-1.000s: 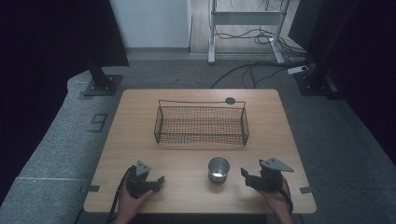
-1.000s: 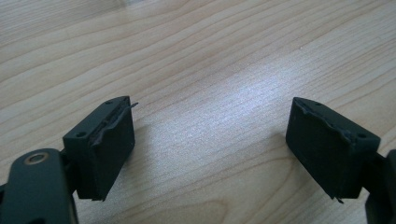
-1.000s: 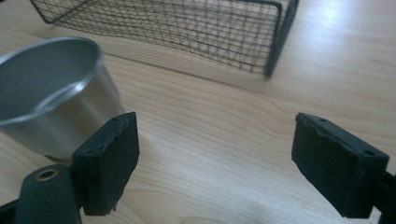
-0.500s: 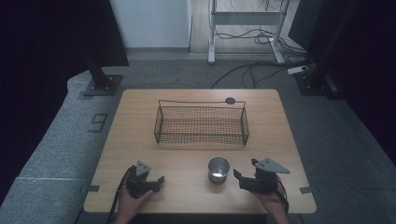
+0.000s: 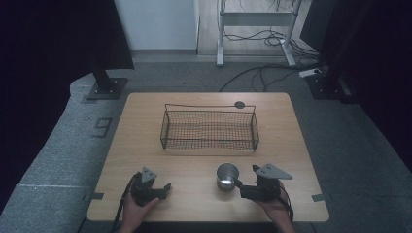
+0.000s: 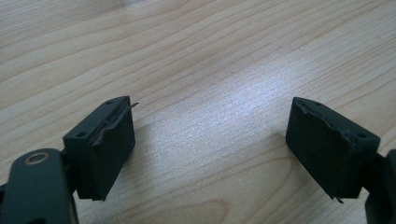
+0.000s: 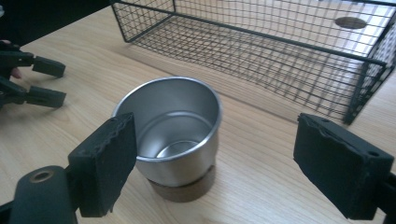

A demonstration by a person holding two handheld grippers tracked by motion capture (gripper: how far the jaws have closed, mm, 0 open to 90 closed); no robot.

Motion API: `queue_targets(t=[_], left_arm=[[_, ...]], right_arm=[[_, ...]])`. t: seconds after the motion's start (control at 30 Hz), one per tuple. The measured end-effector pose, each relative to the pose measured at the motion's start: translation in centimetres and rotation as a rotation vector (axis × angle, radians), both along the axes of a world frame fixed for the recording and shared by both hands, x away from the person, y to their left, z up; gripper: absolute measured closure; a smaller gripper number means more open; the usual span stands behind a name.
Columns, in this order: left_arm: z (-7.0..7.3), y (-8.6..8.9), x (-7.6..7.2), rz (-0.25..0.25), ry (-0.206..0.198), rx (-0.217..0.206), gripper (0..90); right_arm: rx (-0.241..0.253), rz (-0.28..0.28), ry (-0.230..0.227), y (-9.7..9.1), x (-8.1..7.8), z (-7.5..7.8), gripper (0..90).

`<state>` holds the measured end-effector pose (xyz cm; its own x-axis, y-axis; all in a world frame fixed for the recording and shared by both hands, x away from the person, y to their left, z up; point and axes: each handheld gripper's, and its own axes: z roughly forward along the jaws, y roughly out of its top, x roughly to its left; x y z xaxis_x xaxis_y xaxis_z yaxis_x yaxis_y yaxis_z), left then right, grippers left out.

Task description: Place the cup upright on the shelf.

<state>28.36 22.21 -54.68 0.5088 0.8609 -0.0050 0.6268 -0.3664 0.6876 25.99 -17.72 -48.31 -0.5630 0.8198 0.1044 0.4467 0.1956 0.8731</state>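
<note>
One wire basket (image 5: 209, 130) stands empty mid-table (image 5: 145, 111), and the steel cup (image 5: 227, 175) sits upright just before it. The right gripper (image 7: 212, 161), jaws wide apart, should centre on the cup before closing; the left gripper (image 6: 210, 144) rests spread and empty.

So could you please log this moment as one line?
left gripper: open, idle on table | right gripper: open, beside cup | basket: empty

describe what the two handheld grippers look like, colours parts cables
Both are black with two blocky rectangular jaws whose pad edges look worn. The right gripper carries a grey three-cornered plate on top; the left gripper has a smaller grey piece. A dark cable trails from each. No sleeves are visible.
</note>
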Motion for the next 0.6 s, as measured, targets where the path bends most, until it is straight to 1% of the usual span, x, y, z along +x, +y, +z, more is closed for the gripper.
queue_targets(t=[0.03, 0.33, 0.6], left_arm=[[0.0, 0.0, 0.0, 0.0, 0.0, 0.001, 15.6], [0.0, 0.0, 0.0, 0.0, 0.0, 0.0, 15.7], [0.0, 0.0, 0.0, 0.0, 0.0, 0.001, 15.7]], right_arm=[[-0.004, 0.014, 0.002, 0.4, 0.0, 0.0, 13.1], [-0.015, 0.037, 0.006, 1.6, 0.0, -0.2, 12.7], [-0.031, 0.061, 0.013, 3.1, 0.4, -0.5, 11.2]])
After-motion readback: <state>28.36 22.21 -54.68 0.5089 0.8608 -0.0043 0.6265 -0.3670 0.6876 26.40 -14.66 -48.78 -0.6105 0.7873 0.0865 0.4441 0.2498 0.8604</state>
